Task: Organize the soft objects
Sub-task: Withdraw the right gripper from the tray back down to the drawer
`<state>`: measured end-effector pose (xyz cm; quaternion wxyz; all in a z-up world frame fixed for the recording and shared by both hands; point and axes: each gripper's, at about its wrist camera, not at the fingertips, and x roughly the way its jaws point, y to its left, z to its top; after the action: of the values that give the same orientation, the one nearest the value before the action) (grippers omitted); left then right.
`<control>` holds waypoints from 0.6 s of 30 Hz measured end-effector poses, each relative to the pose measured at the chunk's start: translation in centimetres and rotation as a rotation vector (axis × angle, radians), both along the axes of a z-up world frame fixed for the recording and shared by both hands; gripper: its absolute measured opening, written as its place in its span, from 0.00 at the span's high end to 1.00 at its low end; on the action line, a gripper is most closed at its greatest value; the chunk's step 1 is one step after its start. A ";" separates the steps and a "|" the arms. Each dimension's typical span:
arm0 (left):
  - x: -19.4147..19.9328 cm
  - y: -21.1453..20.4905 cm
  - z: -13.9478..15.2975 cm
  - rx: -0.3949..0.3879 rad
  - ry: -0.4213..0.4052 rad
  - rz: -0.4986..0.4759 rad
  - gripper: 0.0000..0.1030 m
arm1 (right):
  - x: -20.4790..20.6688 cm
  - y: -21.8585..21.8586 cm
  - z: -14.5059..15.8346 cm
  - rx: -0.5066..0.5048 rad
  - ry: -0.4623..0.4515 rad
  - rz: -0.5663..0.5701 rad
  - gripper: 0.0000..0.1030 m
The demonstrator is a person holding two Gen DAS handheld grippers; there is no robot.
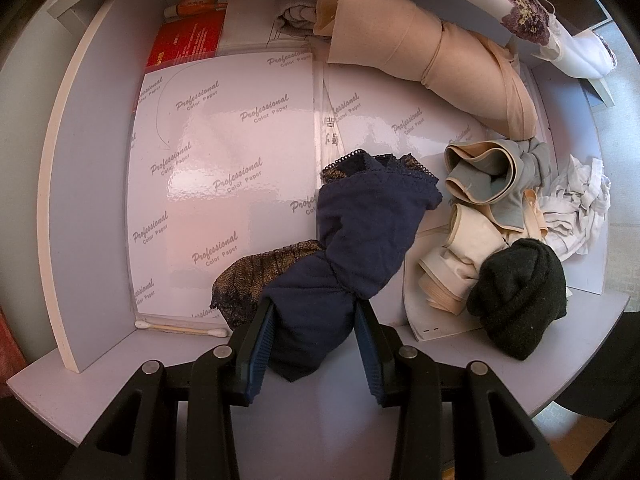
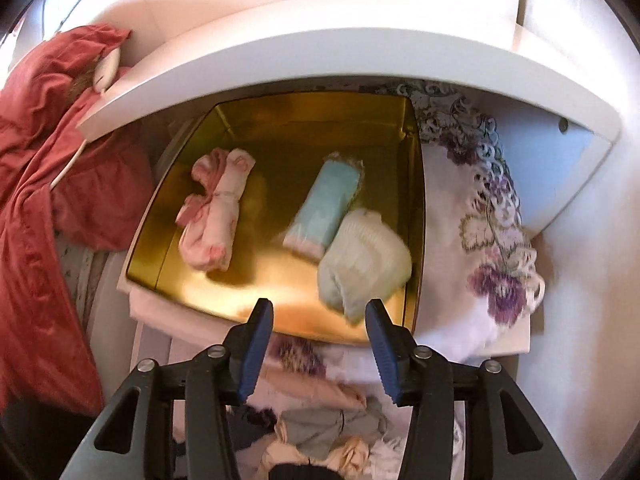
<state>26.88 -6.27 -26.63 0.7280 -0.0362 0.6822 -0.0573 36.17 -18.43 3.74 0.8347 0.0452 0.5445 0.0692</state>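
We see home bedroom: open drawer (image 1: pixel 100 184) holds rolled underwear (image 1: pixel 360 240), socks; red bedding (image 2: pixel 48 184) left of drawer.

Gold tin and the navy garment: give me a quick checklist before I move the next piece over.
1. Left hand-held gripper pads pressing the dark navy lace-trimmed cloth garment: ok.
2. Right hand-held gripper empty, jaws apart: ok.
3. Shiny gold square tin has bare floor between the pink rolled bundle and mint rolled bundle: ok.
4. Navy garment neatly rolled: not ok, loose.
5. Pale green bundle settled: cannot tell, blurred.
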 end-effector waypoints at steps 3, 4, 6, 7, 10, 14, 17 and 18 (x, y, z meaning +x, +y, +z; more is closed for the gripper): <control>0.0 0.0 0.0 0.000 -0.001 0.000 0.61 | -1.9 -0.2 -0.7 0.010 0.018 0.010 0.51; 0.0 0.0 0.0 -0.001 -0.001 0.000 0.61 | -2.4 -0.3 -1.0 0.011 0.025 0.011 0.50; 0.0 0.0 0.0 -0.001 -0.002 0.000 0.61 | -3.4 -0.4 -1.6 0.013 0.047 0.014 0.50; 0.0 0.0 0.0 -0.001 -0.002 0.000 0.61 | -3.7 -0.4 -1.8 0.013 0.056 0.014 0.50; 0.0 0.0 0.0 -0.002 -0.010 0.004 0.61 | -4.5 -0.2 -2.4 0.013 0.073 0.016 0.49; 0.0 0.0 0.0 -0.002 -0.012 0.005 0.61 | -5.0 0.7 -3.7 -0.023 0.106 0.054 0.47; 0.0 0.1 -0.1 -0.003 -0.012 0.005 0.61 | -5.2 1.5 -5.7 -0.058 0.152 0.082 0.47; 0.0 0.1 -0.1 -0.002 -0.012 0.005 0.61 | -5.2 1.6 -6.2 -0.072 0.166 0.088 0.47</control>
<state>26.84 -6.21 -26.70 0.7322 -0.0386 0.6776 -0.0564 31.00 -16.80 -2.50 0.7839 -0.0030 0.6153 0.0823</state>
